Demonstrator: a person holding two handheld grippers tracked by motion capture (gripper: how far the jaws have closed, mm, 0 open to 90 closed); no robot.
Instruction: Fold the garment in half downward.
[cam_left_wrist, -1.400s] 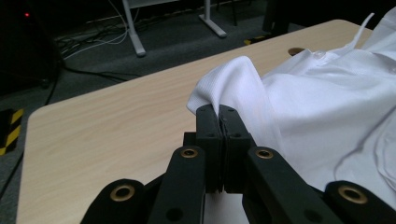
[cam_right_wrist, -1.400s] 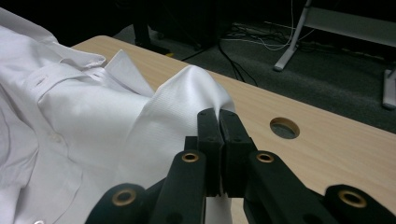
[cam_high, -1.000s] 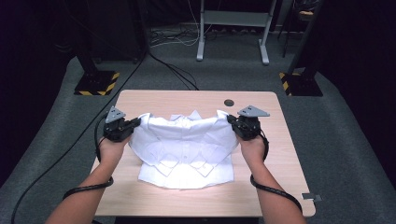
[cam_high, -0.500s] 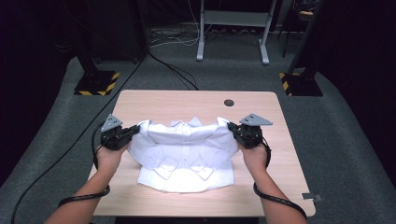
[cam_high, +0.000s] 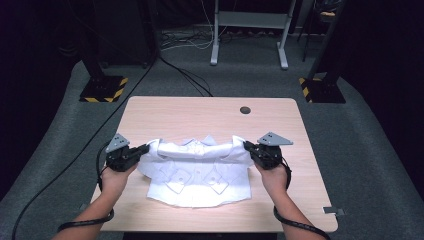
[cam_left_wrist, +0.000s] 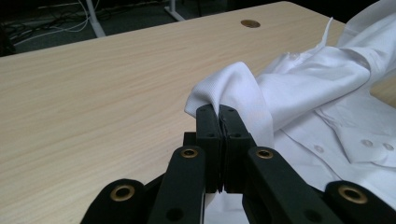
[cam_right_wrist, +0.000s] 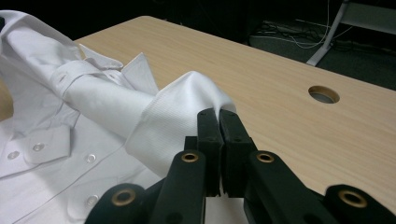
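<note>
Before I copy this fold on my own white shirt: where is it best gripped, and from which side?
Judging by this hold, grip the white shirt at its two outer corners of the folded edge, coming in level from each side. The left gripper and right gripper each pinch bunched cloth there, so the fold hangs evenly between them.

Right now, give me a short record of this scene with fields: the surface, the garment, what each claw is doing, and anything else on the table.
surface: light wooden table
garment: white buttoned cotton shirt, partly folded, lying toward the table's near edge
left claw: shut on a bunched fold at the shirt's left end
right claw: shut on a bunched fold at the shirt's right end
shirt's upper edge: stretched between the two claws
other: round cable hole in the tabletop, beyond the shirt
</note>
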